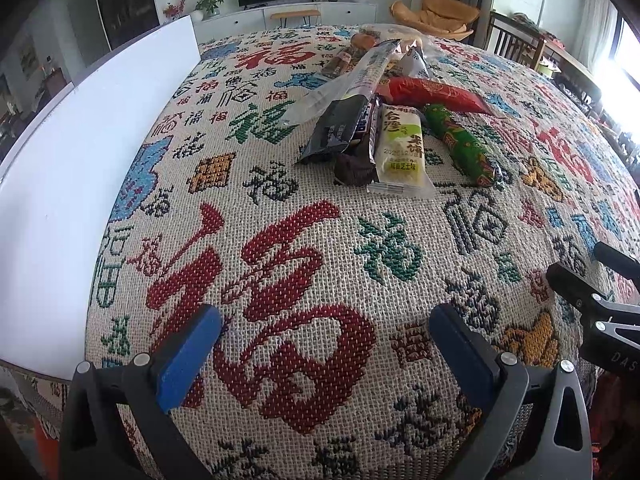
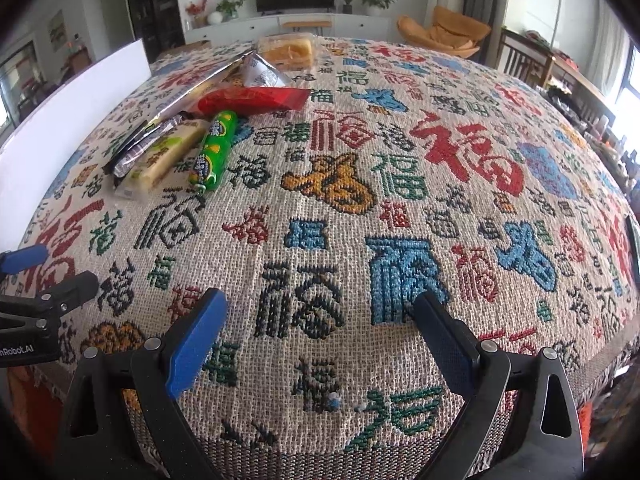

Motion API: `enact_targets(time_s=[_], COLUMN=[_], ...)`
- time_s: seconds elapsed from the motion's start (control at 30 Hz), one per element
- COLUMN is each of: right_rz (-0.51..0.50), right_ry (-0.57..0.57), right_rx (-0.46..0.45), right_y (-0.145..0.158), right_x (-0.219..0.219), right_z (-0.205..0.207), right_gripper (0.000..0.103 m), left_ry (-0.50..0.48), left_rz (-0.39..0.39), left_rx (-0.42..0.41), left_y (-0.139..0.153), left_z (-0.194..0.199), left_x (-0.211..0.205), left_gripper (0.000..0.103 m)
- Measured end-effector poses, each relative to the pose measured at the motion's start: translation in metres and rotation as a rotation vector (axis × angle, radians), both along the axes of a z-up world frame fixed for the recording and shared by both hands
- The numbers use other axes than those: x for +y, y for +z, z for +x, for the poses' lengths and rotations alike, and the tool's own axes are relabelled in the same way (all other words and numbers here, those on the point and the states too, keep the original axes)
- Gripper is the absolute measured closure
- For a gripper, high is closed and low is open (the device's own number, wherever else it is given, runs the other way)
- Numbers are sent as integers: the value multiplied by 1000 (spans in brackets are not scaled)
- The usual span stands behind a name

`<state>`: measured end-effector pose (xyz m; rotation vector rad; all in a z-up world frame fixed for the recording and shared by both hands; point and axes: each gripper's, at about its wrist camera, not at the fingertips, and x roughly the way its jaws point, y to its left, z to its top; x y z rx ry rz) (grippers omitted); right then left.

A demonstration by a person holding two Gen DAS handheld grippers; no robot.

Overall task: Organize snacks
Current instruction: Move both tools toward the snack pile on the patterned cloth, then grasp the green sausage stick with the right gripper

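Both the left gripper (image 1: 326, 326) and right gripper (image 2: 320, 314) gape empty (nothing between them) near the snack pile (image 1: 384, 120) on the tablecloth (image 1: 304, 240).

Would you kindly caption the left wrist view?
Open left gripper faces a snack pile on the patterned tablecloth.

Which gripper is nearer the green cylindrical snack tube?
Left, though only narrowly. The left gripper has the green cylindrical snack tube ahead and slightly right. From the right gripper the tube sits ahead and farther off to the left. Both are open, apart from it.
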<state>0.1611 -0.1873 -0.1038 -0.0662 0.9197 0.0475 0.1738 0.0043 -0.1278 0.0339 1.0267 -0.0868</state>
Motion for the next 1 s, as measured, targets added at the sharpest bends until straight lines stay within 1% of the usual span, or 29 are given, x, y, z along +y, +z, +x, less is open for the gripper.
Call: enact_targets(time_s=[0.13,0.23,0.27,0.3,0.37,0.4,0.43,0.53,0.6,0.63,0.67,0.7,0.73,0.77,0.87,0.9,0.93,1.0], right_rz=[1,101,133,169,220,219,207,157,100,61,35,34,39,47,18,8,-1,-7], right_ry=[48,23,28,49,97,110,120,153,179,181,182,184,186,199,231,240,247,249], right_rx=[58,-25,-24,-2,76,111,133,151,156,156,142,154,158,165,163,159,155,156], right_y=[8,37,44,48,43,37,31,21,14,11,12,10,10,10,8,8,8,9], right_x=[-4,-13,-12,-8,6,15,24,50,65,69,71,71,70,69,74,75,74,71], right_z=[17,33,43,55,82,94,104,121,128,130,127,129,129,130,129,128,127,123], right_gripper=[8,8,8,8,10,10,11,13,45,58,57,57,54,49,49,50,53,64], left_ry=[-10,-10,-10,-11,-12,-12,-13,-13,-11,-11,-10,-9,-9,-8,-9,-9,-10,-11], left_rz=[-3,-5,-5,-5,-6,-6,-7,-7,-8,-8,-9,-9,-9,-10,-11,-10,-11,-11], left_rx=[-25,-43,-47,-50,-52,-53,-52,-50,-55,-56,-59,-61,-63,-64,-66,-67,-67,-68], left_y=[0,0,0,0,0,0,0,0,0,0,0,0,0,0,0,0,0,-1], left_z=[-3,-5,-6,-6,-6,-6,-5,-7,-8,-8,-9,-9,-10,-10,-10,-11,-11,-11], left_x=[0,1,1,1,1,1,1,0,0,0,0,0,0,0,1,1,1,1], left_gripper=[0,0,0,0,0,0,0,0,0,0,0,0,0,0,0,0,0,0])
